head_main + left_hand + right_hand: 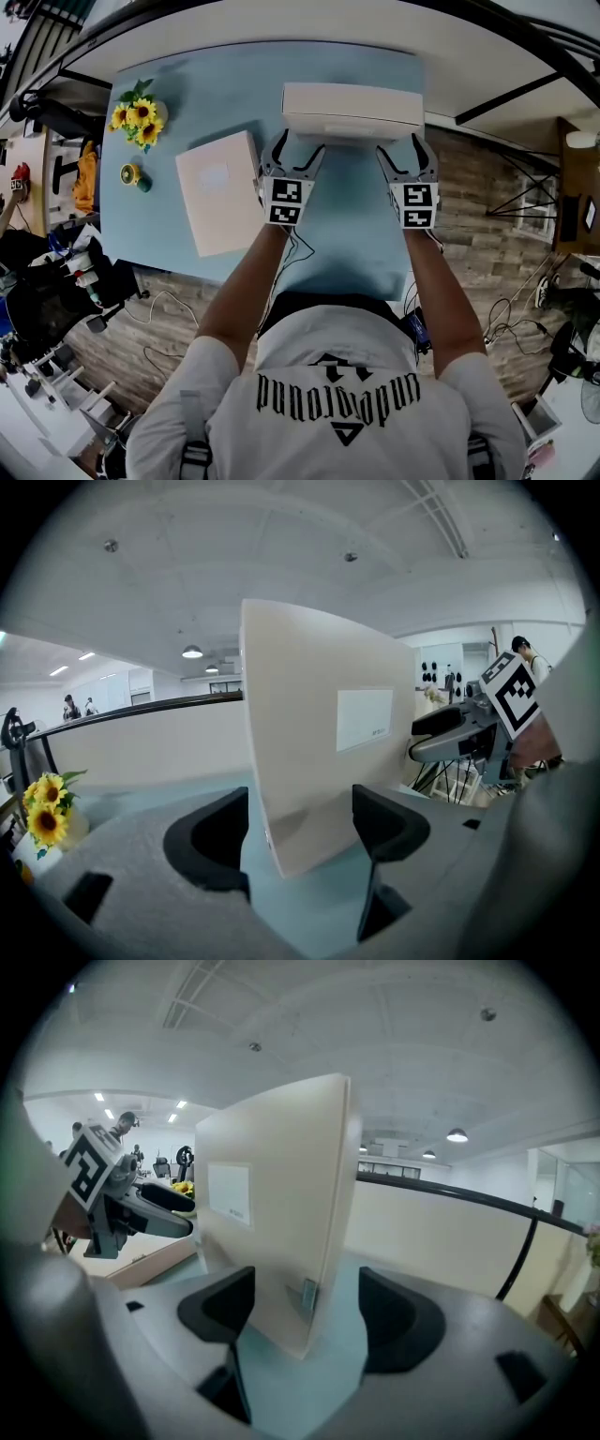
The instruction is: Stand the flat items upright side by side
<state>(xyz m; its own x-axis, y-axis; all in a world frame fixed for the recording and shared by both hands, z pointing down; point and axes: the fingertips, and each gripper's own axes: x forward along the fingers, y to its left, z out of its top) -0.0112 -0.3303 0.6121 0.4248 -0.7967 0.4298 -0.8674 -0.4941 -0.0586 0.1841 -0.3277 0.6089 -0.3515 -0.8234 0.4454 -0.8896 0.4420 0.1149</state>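
Jaws spread on left gripper (298, 152) and right gripper (405, 152), each straddling one end of upright white box (352, 108), at far edge of blue table (347, 234). Second white box (217, 192) lies flat, left.

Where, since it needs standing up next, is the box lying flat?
In the head view, the flat box lies on the blue table at the left, between the sunflowers and the left gripper.
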